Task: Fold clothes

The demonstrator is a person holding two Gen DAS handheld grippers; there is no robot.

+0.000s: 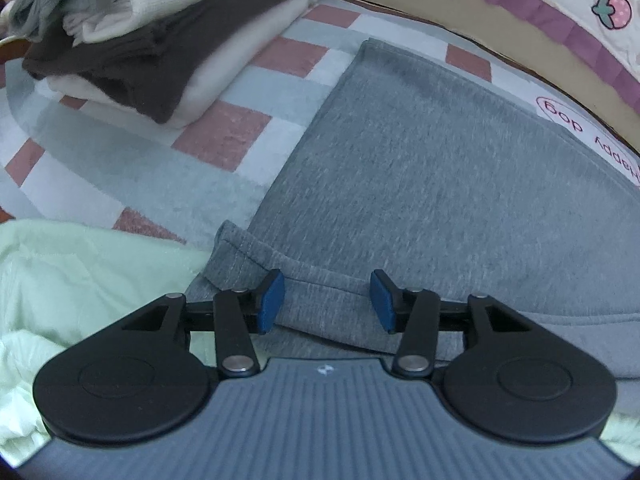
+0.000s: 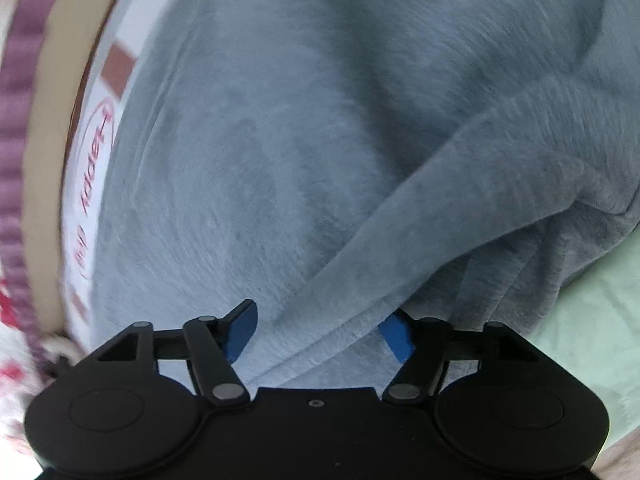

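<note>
The heather-grey garment lies spread on a checked blanket, one fold raised, while both the left tool and right tool tilt steeply down, jaws open astride its edges.

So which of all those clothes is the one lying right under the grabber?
The grey garment, spread flat by itself on the checked mat, its hem between the left gripper. The others sit folded in a stack further away.

Light: soft, even daylight, no glare for you.
Blur: your right view smears with motion.
Edges: fisheye bending, dark corners.
</note>
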